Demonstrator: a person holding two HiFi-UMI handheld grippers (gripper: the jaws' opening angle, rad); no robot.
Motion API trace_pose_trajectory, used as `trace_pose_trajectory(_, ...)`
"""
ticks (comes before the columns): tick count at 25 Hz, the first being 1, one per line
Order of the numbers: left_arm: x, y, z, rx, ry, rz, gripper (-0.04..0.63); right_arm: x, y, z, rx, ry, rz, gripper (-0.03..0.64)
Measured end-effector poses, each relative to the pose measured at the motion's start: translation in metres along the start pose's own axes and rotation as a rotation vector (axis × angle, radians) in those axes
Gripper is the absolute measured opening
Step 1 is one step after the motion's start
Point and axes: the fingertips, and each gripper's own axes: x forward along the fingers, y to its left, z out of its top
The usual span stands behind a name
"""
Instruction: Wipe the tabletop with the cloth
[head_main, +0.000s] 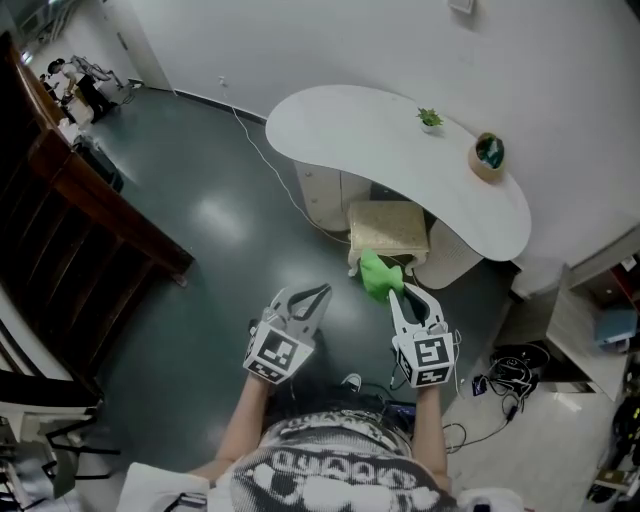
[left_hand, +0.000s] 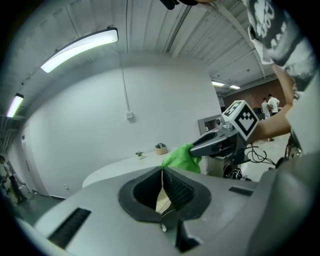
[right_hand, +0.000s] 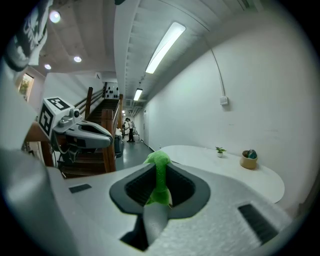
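Note:
The white curved tabletop (head_main: 380, 150) lies ahead of me, some way beyond both grippers. A bright green cloth (head_main: 378, 275) hangs bunched from my right gripper (head_main: 397, 293), which is shut on it; in the right gripper view the cloth (right_hand: 159, 161) sticks up between the closed jaws of the right gripper (right_hand: 160, 170). My left gripper (head_main: 320, 291) is held beside it at the same height over the dark floor. Its jaws meet with nothing between them in the left gripper view (left_hand: 162, 170), which also shows the cloth (left_hand: 181, 157) and the tabletop (left_hand: 117, 169) further off.
A small potted plant (head_main: 430, 119) and a tan pot (head_main: 488, 156) stand on the table's right part. A beige stool (head_main: 388, 228) is tucked under its near edge. A dark wooden stair rail (head_main: 95, 200) runs along the left; cables (head_main: 510, 375) lie on the floor at right.

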Motion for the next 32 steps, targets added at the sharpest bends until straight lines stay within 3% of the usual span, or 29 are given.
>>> trace_pose_trajectory(7, 0.021, 0.07, -0.019, -0.012, -0.004, 0.005, 0.006, 0.073, 0.001, 0.017, -0.004, 0.007, 0.002, 0.064)
trace_pose_trajectory(21, 0.061, 0.274, -0.061, -0.01, -0.008, -0.067, 0.006, 0.268, 0.022, 0.076, 0.009, 0.049, -0.059, 0.064)
trace_pose_trajectory(32, 0.083, 0.339, -0.078, 0.021, -0.031, -0.157, 0.006, 0.329, 0.021, 0.09, 0.017, 0.065, -0.163, 0.064)
